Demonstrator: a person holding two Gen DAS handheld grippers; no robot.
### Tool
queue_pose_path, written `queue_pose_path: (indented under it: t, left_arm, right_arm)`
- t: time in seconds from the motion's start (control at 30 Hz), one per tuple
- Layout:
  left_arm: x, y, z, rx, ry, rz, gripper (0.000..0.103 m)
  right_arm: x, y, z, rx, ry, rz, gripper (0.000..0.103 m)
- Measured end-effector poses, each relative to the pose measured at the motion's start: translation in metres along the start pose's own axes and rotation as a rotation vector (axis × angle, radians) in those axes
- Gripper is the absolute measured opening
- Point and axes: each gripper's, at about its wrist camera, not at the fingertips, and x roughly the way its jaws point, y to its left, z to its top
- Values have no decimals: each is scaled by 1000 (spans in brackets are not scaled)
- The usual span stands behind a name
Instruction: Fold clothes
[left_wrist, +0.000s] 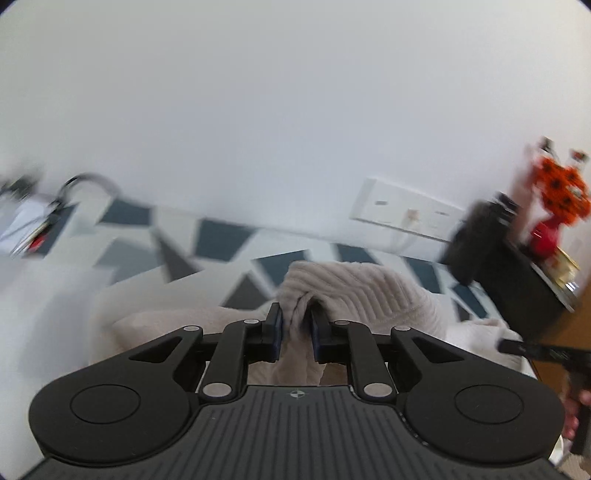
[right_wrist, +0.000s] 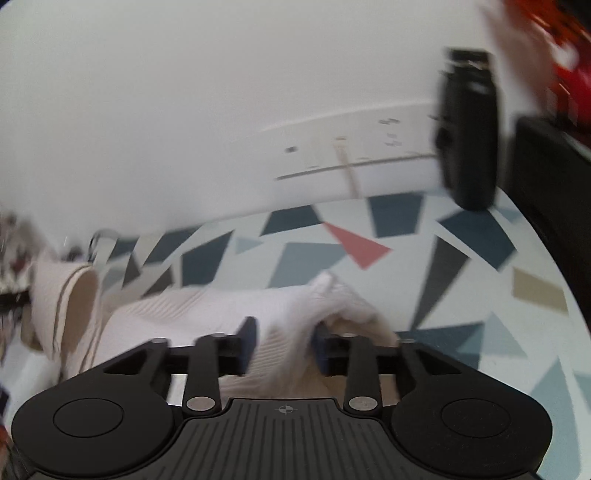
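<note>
Cream ribbed garment (left_wrist: 354, 291) bunched between clenched left tongs (left_wrist: 296, 325), right tongs (right_wrist: 284, 345) gripping its fold.

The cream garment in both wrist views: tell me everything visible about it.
The garment is cream to off-white, of a soft ribbed knit, thick and plush. It lies rumpled and partly lifted over a cloth patterned with dark geometric shapes. The left gripper is shut on a bunched fold of it; the right gripper pinches another raised fold. In the right wrist view a part at the left shows a tan inner side with thin dark stripes. The image is blurred, so its kind and full shape are unclear.
</note>
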Motion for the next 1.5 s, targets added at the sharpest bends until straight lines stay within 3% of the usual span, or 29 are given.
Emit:
queue_pose_path:
  t: [0.17,0.33,0.37,0.4,0.47,0.63,0.87,0.97,1.03,1.17,1.2,1.23,1.3,1.37,1.43,1.5]
  left_arm:
    - [-8,43,-31,-106,26,108,11]
    - [-16,58,-58,-120,76,85,15]
    - [-19,54,-61,-100,75,74,28]
    - [-21,49,-64,-78,74,63,50]
    - [-26,39,-68,-24,62,48,73]
    - [-15,16,-66,130,73,54,74]
    - [18,11,-69,164,141,35,74]
    - [28,15,-71,114,171,-9,74]
    - [30,15,-72,109,169,-16,73]
    - [32,14,-73,104,164,-27,40]
    - [31,14,-72,104,163,-30,28]
    - [30,15,-72,102,160,-31,21]
    - [25,15,-69,102,146,-38,12]
    - [17,14,-64,105,120,-50,12]
    - [7,15,-56,93,85,-59,11]
    - [-3,19,-44,76,41,-58,11]
  right_arm:
    - [-4,29,-4,-112,35,31,59]
    - [-13,39,-4,-180,82,29,59]
    - [-16,40,-3,-192,84,29,59]
    - [-20,41,-2,-199,84,32,59]
    - [-26,41,1,-206,84,40,59]
    - [-30,43,-1,-229,91,25,59]
    - [-54,34,-12,-171,72,19,59]
    - [-54,31,-22,-136,128,31,60]
    - [-45,39,-33,-167,179,23,60]
    - [-14,61,-57,-196,248,56,61]
    - [-4,65,-62,-196,262,58,64]
    - [5,69,-67,-199,276,56,72]
    - [27,76,-76,-251,324,19,73]
    - [43,82,-84,-332,373,-28,67]
    - [46,82,-79,-355,380,-7,25]
    - [35,75,-55,-296,320,32,15]
